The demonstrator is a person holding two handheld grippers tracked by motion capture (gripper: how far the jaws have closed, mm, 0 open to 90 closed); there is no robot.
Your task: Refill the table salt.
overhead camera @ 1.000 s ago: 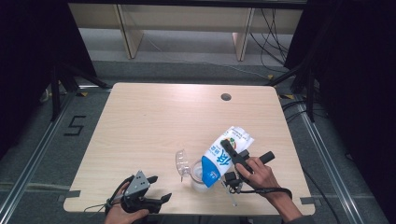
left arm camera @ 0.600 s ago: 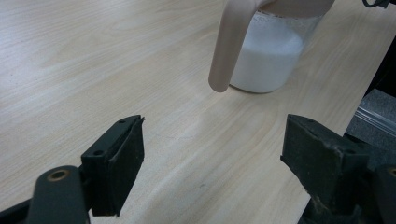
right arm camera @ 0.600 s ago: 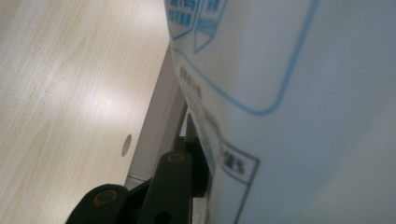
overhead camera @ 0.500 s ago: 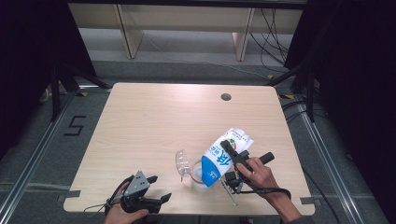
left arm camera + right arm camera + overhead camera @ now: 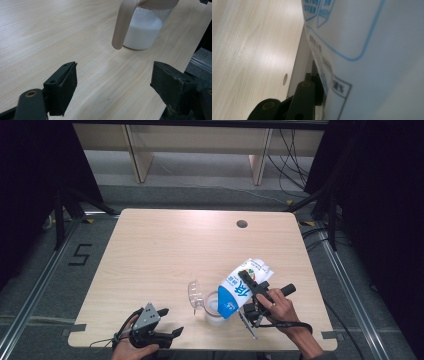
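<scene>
The right gripper (image 5: 251, 292) is clamped on a blue and white milk carton (image 5: 241, 287), with one jaw pressed flat against the printed side of the carton in the right gripper view. The carton is tilted steeply, its lower blue end directly over a clear jug (image 5: 212, 307) and its white upper end pointing away toward the far right of the table (image 5: 165, 245). The right hand (image 5: 277, 305) grips the tool near the table's front edge, a black cable trailing from it.

The jug stands upright on the table, just to the left of the right hand. In the left gripper view the jug (image 5: 146, 27) holds white liquid in its lower part, and its handle (image 5: 122, 25) hangs down on the near side, clear of the table surface.

The left gripper (image 5: 167, 322) is at the front left corner of the table, held in the left hand (image 5: 127, 350). Its jaws stand wide apart with nothing between them; bare wood shows between the two black pads (image 5: 63, 85). It points toward the jug but sits well apart from it.

A small round hole (image 5: 242, 224) lies in the table near the far right edge
</scene>
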